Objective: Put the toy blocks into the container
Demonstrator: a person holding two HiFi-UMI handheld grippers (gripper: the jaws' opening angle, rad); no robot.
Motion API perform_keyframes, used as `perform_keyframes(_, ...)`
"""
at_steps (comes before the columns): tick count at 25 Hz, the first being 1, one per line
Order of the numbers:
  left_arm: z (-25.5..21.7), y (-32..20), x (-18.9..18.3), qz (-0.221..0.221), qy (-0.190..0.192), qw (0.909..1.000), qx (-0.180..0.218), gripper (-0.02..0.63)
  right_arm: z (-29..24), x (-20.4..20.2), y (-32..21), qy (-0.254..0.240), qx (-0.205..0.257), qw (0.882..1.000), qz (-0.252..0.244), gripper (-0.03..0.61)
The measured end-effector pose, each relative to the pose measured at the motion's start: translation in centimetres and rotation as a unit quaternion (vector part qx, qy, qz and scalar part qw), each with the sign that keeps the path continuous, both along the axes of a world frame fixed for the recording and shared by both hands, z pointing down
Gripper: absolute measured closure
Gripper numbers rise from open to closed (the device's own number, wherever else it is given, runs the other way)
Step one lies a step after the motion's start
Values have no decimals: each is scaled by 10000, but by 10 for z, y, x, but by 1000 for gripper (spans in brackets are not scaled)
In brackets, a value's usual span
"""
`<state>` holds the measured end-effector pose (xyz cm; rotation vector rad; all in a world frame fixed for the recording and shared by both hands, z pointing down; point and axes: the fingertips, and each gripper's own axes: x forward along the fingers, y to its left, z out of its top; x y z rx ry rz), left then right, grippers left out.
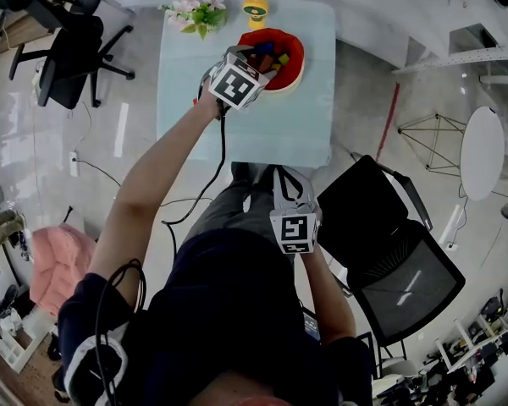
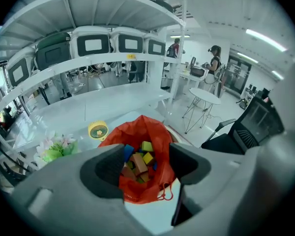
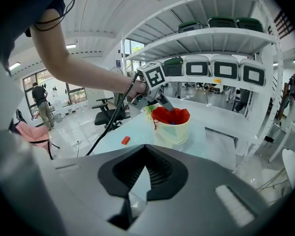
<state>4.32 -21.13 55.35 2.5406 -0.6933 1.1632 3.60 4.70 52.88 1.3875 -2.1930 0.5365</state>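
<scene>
A cream container lined with a red bag stands at the far right of the pale blue table. Several coloured toy blocks lie inside it. My left gripper hangs just over the bag's mouth, jaws open, with nothing between its pads. In the right gripper view the left gripper tips down into the bag. One small red block lies on the table, left of the container. My right gripper is held back near my body, off the table, jaws shut and empty.
A bunch of flowers and a small yellow fan stand at the table's far edge. Black office chairs stand at the left and near right. A white round table is at the far right.
</scene>
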Motion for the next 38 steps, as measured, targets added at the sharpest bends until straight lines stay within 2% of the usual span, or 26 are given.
perform_keyframes(7,-7,9,-47,-411,8,9992,-2,316,3,-2,4,24,-51,10000,-55,578)
perform_keyframes(11,-6,12,-81,-803,23,9968,18,316,6,-6,8,29,-92,9998,-145,578)
perform_keyframes(18,26,29,-140,-1489,-150,9885,-211,316,7,-14,7,39,-65,9994,-336,578)
perform_keyframes(23,62,41,-180,-1950,-471,9789,-380,311,6,-24,5,43,-75,9987,-493,578)
perform_keyframes(28,90,46,-207,-2398,-564,9683,-426,311,10,-25,9,82,-148,9983,-558,578)
perform_keyframes(35,133,55,-224,-2806,-613,9554,-692,311,15,-28,11,105,-204,9975,-666,578)
perform_keyframes(38,149,60,-229,-3025,-628,9471,-872,311,16,-28,11,117,-240,9974,-677,578)
